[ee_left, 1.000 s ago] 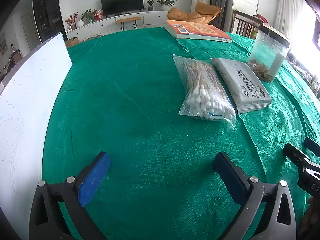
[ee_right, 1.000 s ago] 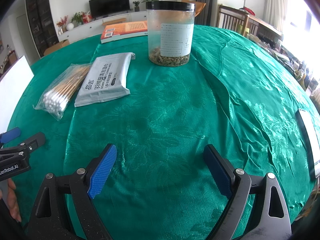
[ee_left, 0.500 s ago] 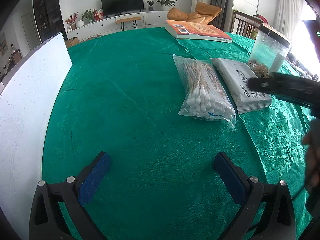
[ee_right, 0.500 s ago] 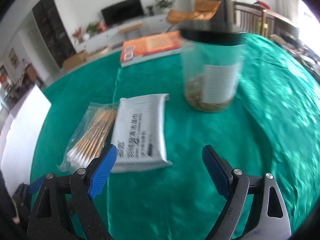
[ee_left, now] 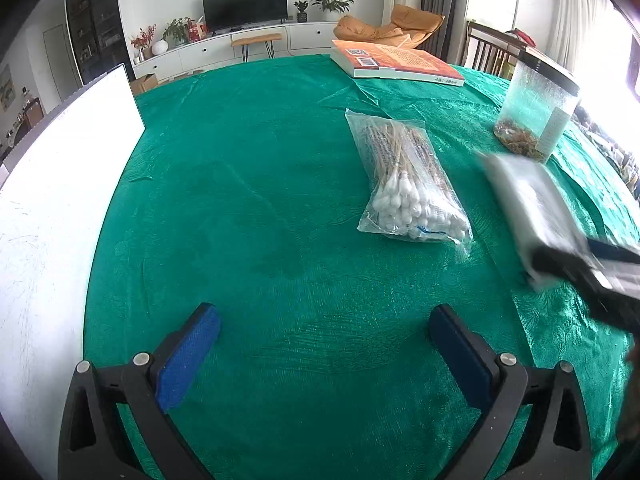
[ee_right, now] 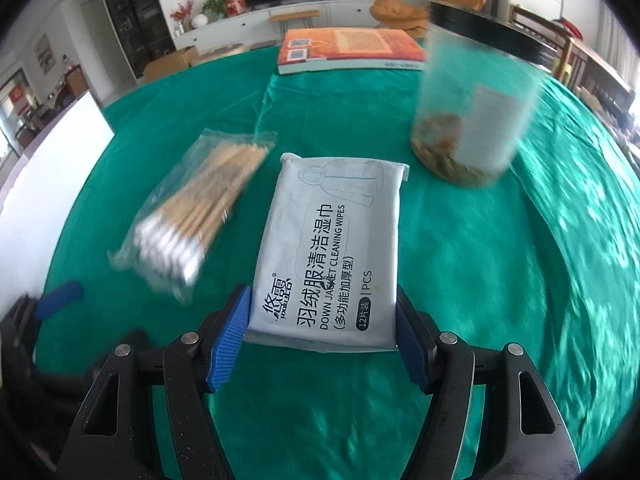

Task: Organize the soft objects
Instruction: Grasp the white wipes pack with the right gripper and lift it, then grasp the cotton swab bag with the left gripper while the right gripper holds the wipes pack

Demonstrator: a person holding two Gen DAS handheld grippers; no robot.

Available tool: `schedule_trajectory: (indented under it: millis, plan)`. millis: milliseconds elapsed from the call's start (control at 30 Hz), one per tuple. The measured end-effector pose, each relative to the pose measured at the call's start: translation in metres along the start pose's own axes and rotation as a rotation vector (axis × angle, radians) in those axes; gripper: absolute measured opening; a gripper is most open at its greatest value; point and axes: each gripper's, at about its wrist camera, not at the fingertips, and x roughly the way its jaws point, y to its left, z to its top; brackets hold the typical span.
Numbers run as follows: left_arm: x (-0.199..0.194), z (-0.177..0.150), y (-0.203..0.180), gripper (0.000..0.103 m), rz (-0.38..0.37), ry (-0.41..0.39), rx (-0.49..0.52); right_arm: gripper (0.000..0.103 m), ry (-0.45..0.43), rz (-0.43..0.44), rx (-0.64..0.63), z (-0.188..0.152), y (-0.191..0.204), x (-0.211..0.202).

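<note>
Clear jar point(ee_right: 476, 108) (far right) holds brownish bits; right gripper point(ee_right: 322, 336) closes, pads flanking the wet-wipes pack point(ee_right: 332, 256).

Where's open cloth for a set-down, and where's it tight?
Free: the wide green tablecloth between the white board and the clear bag of cotton swabs, ahead of the open left gripper. Crowded: the swabs, grey wipes pack with the right gripper closing on it, and clear plastic jar.
</note>
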Motion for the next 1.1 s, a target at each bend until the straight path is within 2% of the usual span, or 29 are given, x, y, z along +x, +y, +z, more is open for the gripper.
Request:
schedule_trajectory:
  millis: [100, 200, 267, 367, 433, 500, 600, 733, 1100]
  plan:
    - [0.000, 0.000, 0.000, 0.103, 0.000, 0.000, 0.000, 0.070, -0.011, -0.038, 0.047, -0.028, -0.023, -0.022]
    - [0.000, 0.000, 0.000, 0.103, 0.000, 0.000, 0.000, 0.070, -0.030, -0.095, 0.161, -0.045, -0.062, -0.038]
    - [0.000, 0.000, 0.000, 0.103, 0.000, 0.000, 0.000, 0.070, -0.049, -0.154, 0.233, -0.038, -0.093, -0.038]
    - [0.000, 0.000, 0.000, 0.103, -0.001, 0.000, 0.000, 0.071, -0.119, -0.183, 0.334, -0.014, -0.139, -0.033]
    - [0.000, 0.000, 0.000, 0.103, -0.001, 0.000, -0.001, 0.073, -0.162, -0.175, 0.376, 0.001, -0.167, -0.024]
    - [0.000, 0.000, 0.000, 0.103, -0.001, 0.000, -0.001, 0.074, -0.163, -0.151, 0.408, 0.008, -0.184, -0.017]
    - [0.000, 0.000, 0.000, 0.103, 0.000, 0.000, 0.000, 0.076, -0.174, -0.123, 0.416, 0.002, -0.192, -0.026]
    - [0.000, 0.000, 0.000, 0.103, 0.000, 0.000, 0.000, 0.080, -0.219, -0.145, 0.415, -0.014, -0.185, -0.031]
    - [0.000, 0.000, 0.001, 0.103, -0.001, 0.000, -0.001, 0.085, -0.158, -0.237, 0.354, -0.012, -0.172, -0.022]
